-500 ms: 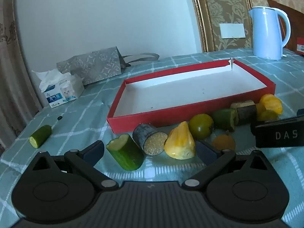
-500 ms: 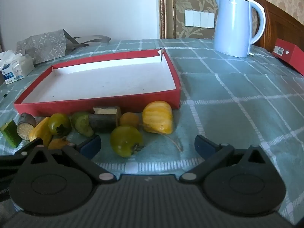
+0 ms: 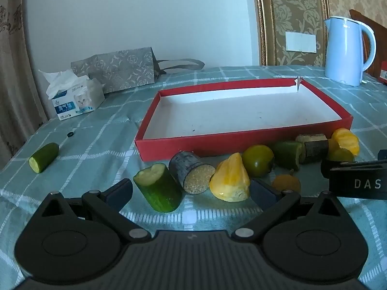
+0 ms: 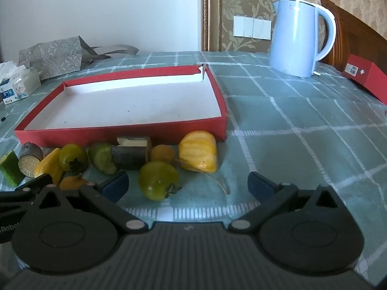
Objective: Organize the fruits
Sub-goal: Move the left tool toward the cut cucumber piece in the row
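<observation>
Here, a checked green cloth covers the surface [image 4: 302, 130], and a shallow red tray [image 4: 121, 134] with a white floor sits empty in the middle of it. The fruit and vegetable pieces lie in a loose row just in front of the tray's near wall, apparently laid out for sorting into it, though nothing has gone in yet.

Both pairs of tongs are spread wide and hold nothing. The left tongs [image 3: 191, 191] hover low over the left end of the row, where a cucumber piece [image 3: 158, 188], a dark cut stalk with a pale grainy face [image 3: 189, 175] and a yellow wedge [image 3: 231, 181] lie between the two arms. The right tongs [image 4: 188, 184] point down at a round green fruit [image 4: 158, 181], which sits nearer their left arm. A larger ridged yellow piece [image 4: 198, 151] rests just beyond it, close to the tray's corner.

One more cucumber piece [image 3: 43, 157] lies alone, well apart on the left. The pieces in the row touch or crowd one another, so closing on one will probably nudge its neighbours. The tray's near wall also stands between the row and its floor, so each piece must be lifted over it.

Behind are a pale blue kettle [image 4: 300, 36], a tissue pack [image 3: 76, 99] and a grey patterned bag [image 3: 116, 68], all clear of the work.
</observation>
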`<action>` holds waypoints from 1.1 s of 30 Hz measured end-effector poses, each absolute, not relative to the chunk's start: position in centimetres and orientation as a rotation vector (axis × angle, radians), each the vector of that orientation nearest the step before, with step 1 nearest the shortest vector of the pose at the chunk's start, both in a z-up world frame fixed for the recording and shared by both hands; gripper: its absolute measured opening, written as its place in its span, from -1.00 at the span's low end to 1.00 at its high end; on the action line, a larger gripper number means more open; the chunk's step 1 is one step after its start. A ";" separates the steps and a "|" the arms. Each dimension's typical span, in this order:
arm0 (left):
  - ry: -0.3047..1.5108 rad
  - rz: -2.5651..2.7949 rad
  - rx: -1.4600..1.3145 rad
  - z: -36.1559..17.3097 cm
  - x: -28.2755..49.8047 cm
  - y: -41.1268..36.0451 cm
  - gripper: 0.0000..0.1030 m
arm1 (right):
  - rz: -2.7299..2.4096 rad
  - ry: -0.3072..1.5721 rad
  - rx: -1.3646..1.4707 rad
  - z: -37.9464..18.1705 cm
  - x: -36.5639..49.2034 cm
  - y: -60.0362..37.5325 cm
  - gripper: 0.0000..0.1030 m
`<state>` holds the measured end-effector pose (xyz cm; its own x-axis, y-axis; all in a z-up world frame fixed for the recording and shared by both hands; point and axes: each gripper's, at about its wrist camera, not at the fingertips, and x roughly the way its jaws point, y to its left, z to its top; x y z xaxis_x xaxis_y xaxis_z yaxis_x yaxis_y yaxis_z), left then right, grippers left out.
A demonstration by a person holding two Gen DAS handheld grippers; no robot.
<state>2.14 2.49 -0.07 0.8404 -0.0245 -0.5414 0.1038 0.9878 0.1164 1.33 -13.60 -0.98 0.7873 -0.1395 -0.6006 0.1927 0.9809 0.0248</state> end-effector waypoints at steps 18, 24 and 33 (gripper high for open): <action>0.585 -0.028 0.070 -0.7 0.4 5.6 1.00 | -0.167 0.584 0.098 -0.7 0.2 -13.9 1.00; 0.595 -0.030 0.054 -0.4 1.0 5.6 1.00 | -0.189 0.563 0.105 -0.6 -0.1 -14.2 1.00; 0.602 -0.008 0.096 -0.4 1.9 4.8 1.00 | -0.166 0.601 0.107 -1.0 0.5 -14.0 1.00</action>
<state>1.86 4.79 -0.39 0.8242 0.0210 -0.5659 0.0352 0.9955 0.0882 0.48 -13.99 -1.03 0.8122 -0.1242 -0.5700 0.1862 0.9812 0.0515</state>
